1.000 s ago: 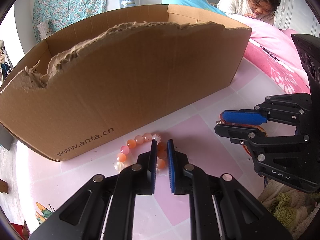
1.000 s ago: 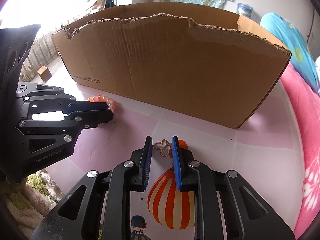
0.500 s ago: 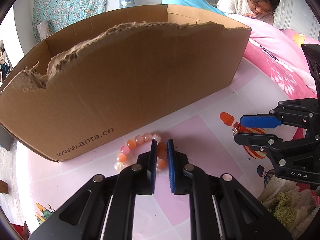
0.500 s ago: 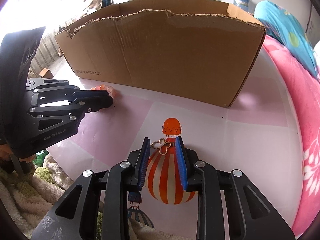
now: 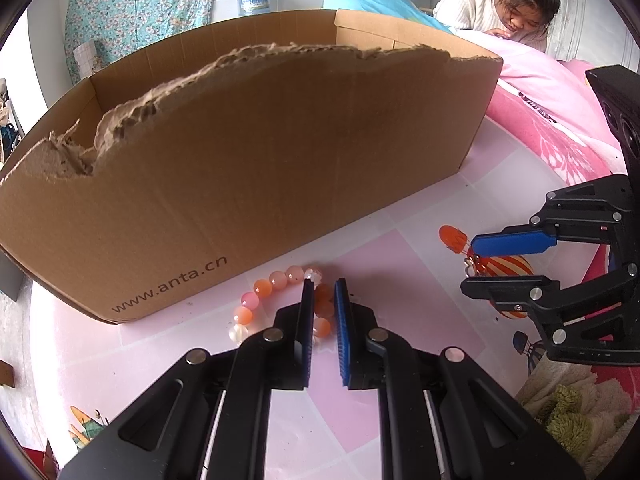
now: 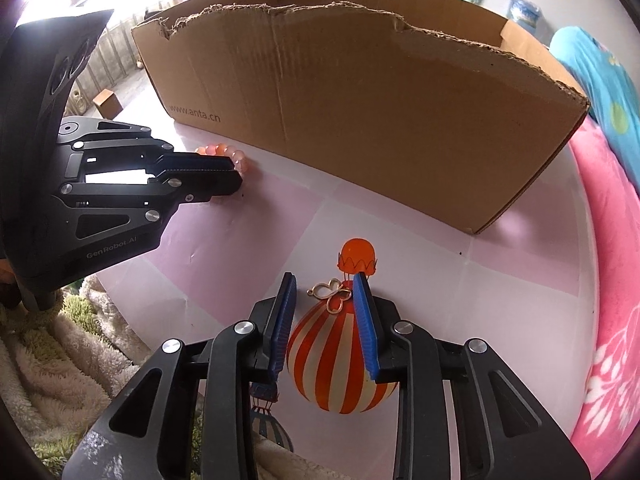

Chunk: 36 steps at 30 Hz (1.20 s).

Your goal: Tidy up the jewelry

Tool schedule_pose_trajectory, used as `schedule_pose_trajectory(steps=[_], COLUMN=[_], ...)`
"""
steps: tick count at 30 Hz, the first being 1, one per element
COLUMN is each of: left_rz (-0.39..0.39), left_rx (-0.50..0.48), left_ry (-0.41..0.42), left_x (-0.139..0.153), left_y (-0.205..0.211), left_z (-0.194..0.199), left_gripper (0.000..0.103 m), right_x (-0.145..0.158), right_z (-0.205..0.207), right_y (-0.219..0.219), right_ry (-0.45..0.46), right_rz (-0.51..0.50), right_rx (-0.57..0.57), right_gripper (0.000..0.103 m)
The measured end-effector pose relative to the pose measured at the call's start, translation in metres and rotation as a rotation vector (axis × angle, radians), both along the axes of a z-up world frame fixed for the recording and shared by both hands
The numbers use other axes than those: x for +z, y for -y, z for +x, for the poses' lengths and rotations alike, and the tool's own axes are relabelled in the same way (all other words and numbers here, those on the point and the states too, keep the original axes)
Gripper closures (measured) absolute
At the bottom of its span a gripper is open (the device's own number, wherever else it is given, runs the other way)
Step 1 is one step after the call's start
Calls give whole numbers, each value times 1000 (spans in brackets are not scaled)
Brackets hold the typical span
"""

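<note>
A bracelet of orange and pink beads [image 5: 264, 288] lies on the table just in front of the cardboard box [image 5: 260, 160]. My left gripper [image 5: 323, 282] is shut on its right side, with beads pinched between the blue pads. A small gold butterfly-shaped piece [image 6: 332, 296] lies between the fingers of my right gripper [image 6: 325, 278]. Those jaws are closing, but a gap still shows at the left pad. From the right wrist view the left gripper [image 6: 236, 172] and bracelet [image 6: 240, 158] are at the left.
The box [image 6: 360, 100] has a torn top edge and fills the back of the pink-and-white table [image 6: 520, 280], which carries a printed striped balloon [image 6: 336, 368]. A pink blanket [image 6: 612, 240] borders the right side, a fluffy towel [image 6: 60, 352] the near left. A person [image 5: 500, 12] leans behind the box.
My right gripper has drawn back from the box with the gold piece between its fingers, rolled slightly, and its jaws stand wider than a second ago. The left gripper and bracelet have not moved.
</note>
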<state>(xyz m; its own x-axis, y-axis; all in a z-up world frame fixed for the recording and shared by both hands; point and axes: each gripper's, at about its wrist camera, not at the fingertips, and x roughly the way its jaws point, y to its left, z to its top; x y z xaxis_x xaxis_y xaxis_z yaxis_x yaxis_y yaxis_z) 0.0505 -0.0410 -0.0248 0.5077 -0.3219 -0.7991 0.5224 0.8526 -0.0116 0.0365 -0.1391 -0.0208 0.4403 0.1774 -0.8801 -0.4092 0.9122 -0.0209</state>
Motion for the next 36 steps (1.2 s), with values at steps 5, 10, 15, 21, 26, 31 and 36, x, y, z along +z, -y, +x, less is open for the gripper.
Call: schedule_pose_trajectory(steps=[5,10,15,21,26,31,36], left_rz=[0,-1,0,1,5,9,15], left_rx=[-1,0,0,2,4,4,4], left_ry=[0,0,0,0,-3,-2,-3], left_x=[0,0,0,-1,-1,0,0], left_y=[0,0,0,-1,-1,1,1], left_z=[0,0,0,0,1,1,2], left_gripper=[93,93,93,93,93,93,93], right_x=[4,10,6,11,18,20,23], right_z=[11,13,13,7,6,9,10], right_y=[2,0,0,8,19,26,28], right_ry=[-12,-12,-16,-7,-3,-7,2], right_rz=[-7,6,22,51,103,163,205], right_rx=[14,2,-1,-20,-62,-117,-147], right_gripper=[85,85,85,85,85,85,85])
